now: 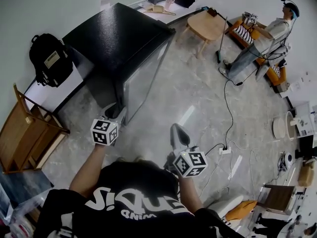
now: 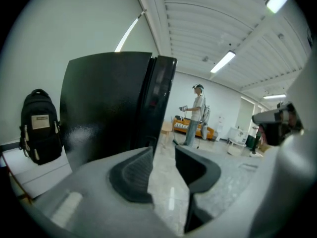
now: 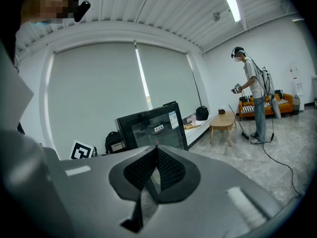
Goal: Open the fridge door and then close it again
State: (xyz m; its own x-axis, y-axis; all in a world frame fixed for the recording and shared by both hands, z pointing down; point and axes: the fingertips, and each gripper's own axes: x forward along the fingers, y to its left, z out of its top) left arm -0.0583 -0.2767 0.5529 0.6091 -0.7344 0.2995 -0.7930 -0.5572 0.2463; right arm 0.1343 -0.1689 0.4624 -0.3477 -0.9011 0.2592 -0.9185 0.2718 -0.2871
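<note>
fridge (image 2: 106,103) just beyond left gripper's (image 2: 163,157) jaws

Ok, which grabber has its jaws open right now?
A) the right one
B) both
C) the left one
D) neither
C: the left gripper has its jaws apart with bare floor showing between them, while the right gripper has its tips touching.

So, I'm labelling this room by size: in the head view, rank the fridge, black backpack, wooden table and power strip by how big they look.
1. fridge: clearly largest.
2. black backpack and wooden table: about alike. The table stands farther off, so I won't rank them.
3. power strip: smallest.
</note>
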